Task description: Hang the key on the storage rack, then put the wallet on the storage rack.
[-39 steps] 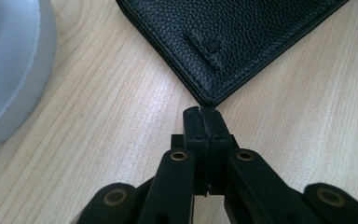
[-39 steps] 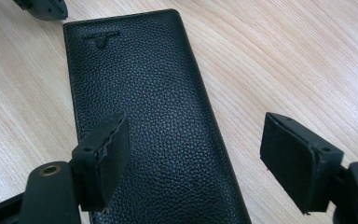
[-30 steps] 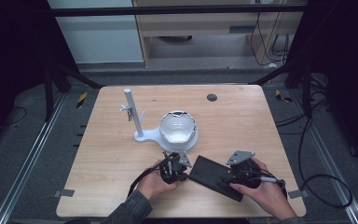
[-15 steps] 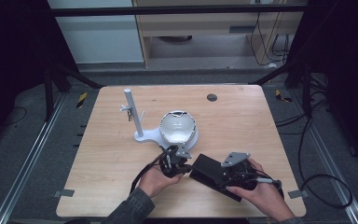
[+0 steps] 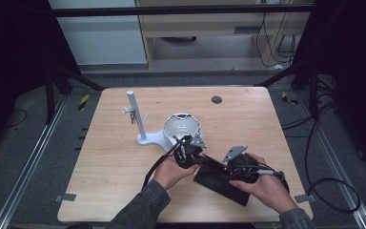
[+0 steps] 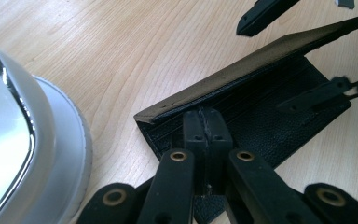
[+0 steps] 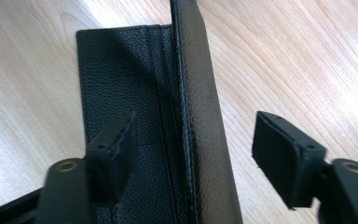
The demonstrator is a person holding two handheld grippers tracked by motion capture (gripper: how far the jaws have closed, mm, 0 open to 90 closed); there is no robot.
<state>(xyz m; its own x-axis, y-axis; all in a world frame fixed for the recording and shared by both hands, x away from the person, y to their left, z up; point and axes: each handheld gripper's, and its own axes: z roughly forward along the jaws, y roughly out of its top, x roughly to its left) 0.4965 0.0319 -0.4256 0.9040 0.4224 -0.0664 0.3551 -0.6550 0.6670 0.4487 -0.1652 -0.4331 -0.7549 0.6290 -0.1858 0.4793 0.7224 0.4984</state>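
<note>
A black grained-leather folding case (image 5: 221,179) lies half open at five o'clock on the pale wood-grain table (image 5: 109,167), which stands on dark grey flooring before a beige cabinet. The left gripper (image 6: 206,128), jaws pressed together, pinches the case's near edge, its flap raised. The right gripper (image 7: 193,144), jaws just closing yet apart, straddles the upright flap without touching it. At the case's eleven o'clock sits a white domed lamp base (image 5: 181,130) with a white post (image 5: 136,114).
</note>
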